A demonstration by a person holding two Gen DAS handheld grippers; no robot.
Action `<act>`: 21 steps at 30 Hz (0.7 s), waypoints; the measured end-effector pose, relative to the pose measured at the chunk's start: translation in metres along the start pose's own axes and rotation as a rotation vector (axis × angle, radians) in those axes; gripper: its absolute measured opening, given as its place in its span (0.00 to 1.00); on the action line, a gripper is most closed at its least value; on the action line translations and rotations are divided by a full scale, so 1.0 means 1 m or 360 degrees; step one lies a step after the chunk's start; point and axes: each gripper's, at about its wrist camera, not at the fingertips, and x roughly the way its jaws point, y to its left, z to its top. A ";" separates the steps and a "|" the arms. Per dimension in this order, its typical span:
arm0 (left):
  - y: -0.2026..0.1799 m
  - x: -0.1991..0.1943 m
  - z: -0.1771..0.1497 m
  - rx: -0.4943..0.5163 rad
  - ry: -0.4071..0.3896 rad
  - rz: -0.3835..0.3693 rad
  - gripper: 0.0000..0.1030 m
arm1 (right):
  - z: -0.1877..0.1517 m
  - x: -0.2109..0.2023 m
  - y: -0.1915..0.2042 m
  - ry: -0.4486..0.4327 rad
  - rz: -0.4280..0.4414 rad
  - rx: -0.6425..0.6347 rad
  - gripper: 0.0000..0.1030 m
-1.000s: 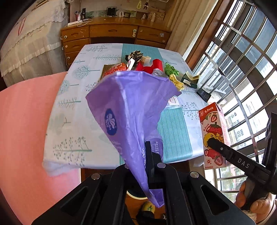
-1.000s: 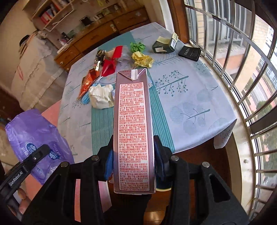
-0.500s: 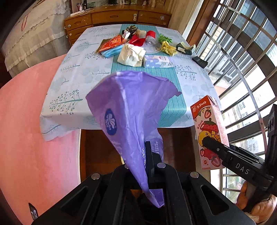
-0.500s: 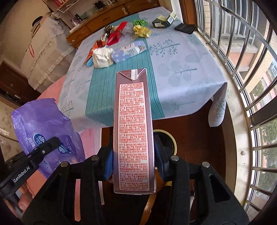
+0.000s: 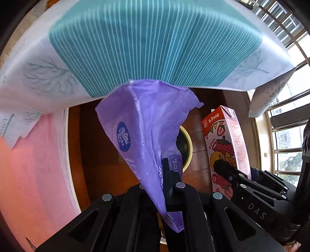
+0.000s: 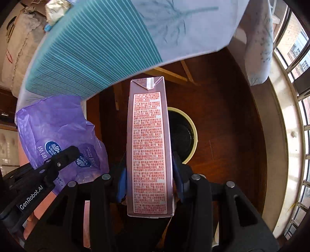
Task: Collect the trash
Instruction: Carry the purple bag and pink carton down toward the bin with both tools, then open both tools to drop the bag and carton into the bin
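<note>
Under tablecloth [image 6: 93, 48]: one bin [image 6: 190, 135], one carton [image 6: 149, 147], one wrapper [image 5: 147, 124].

One crumpled purple plastic wrapper [image 5: 147, 126] with a blue oval logo. One tall pink drink carton [image 6: 149, 147] printed with strawberries and a duck. One round bin [image 6: 189, 133], cream rim, dark inside, on the wooden floor. One teal-striped white tablecloth [image 5: 151, 42]. Two black two-finger grippers: left [image 5: 166, 174], right [image 6: 149, 174]. One pale crumpled wad [image 6: 55, 8] on the table edge
</note>
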 end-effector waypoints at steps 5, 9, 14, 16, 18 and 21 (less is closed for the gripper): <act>0.001 0.084 -0.005 0.0016 0.0016 0.0024 0.01 | -0.005 0.087 -0.020 0.0043 -0.0054 -0.0004 0.37; 0.001 0.137 -0.008 0.0056 0.0028 0.0058 0.21 | -0.006 0.143 -0.035 0.0063 -0.0080 -0.0010 0.38; 0.010 0.184 -0.015 0.0054 0.0028 0.0111 0.81 | -0.006 0.193 -0.062 0.0086 -0.0113 0.0076 0.65; 0.016 0.197 -0.016 0.0036 0.0030 0.0113 0.85 | -0.005 0.204 -0.069 0.0077 -0.0126 0.0091 0.67; 0.020 0.204 -0.021 0.0019 0.0026 0.0120 0.85 | -0.002 0.213 -0.072 0.0068 -0.0150 0.0089 0.68; 0.038 0.214 -0.017 -0.0025 0.0017 0.0134 0.85 | 0.000 0.221 -0.070 0.0041 -0.0191 0.0065 0.69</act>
